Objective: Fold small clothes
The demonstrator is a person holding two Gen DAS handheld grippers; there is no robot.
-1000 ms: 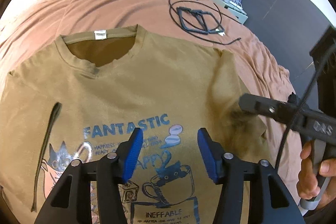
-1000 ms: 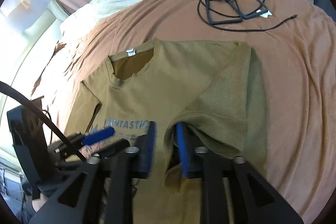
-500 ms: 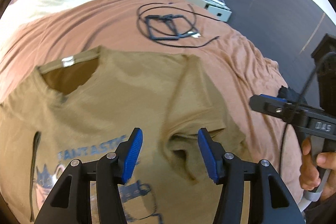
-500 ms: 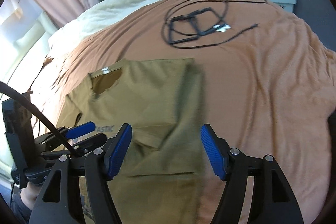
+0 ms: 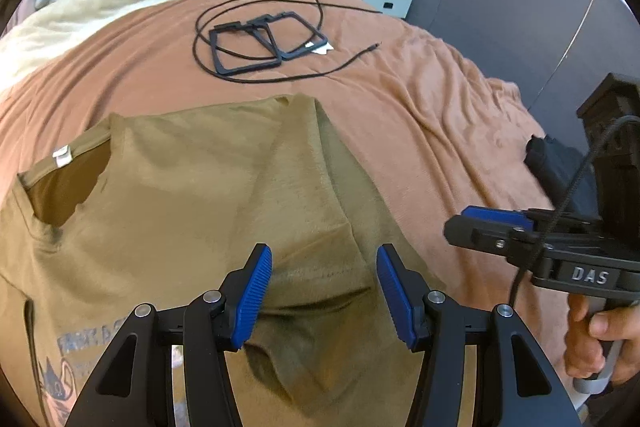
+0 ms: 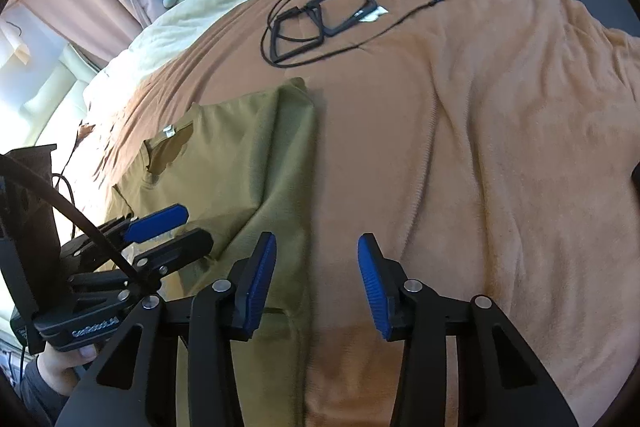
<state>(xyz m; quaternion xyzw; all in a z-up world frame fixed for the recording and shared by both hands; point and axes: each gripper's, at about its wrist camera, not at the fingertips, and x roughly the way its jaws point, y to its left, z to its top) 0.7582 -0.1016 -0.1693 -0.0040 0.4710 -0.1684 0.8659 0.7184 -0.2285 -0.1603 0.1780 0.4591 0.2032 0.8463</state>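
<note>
T-shirt (image 5: 192, 211), olive, printed front up, spread flat on the orange blanket (image 6: 480, 155) toward its near left side. Left gripper (image 5: 324, 299): jaws parted, nothing clamped, hanging over the folded-in sleeve (image 5: 320, 299). Right gripper (image 6: 316, 283): jaws just closing partway yet apart and empty, poised over the shirt's folded right edge where cloth meets blanket. Right side panel already laid over the body; collar and label toward the far edge. Step in hand, by judgement: first lengthwise fold set down, grip released. Next move likely calls for pinching the opposite side or the hem, both layers together, and carrying it across without dragging the first fold. Black cable and frames (image 5: 268, 43) well apart, near the far edge.
</note>
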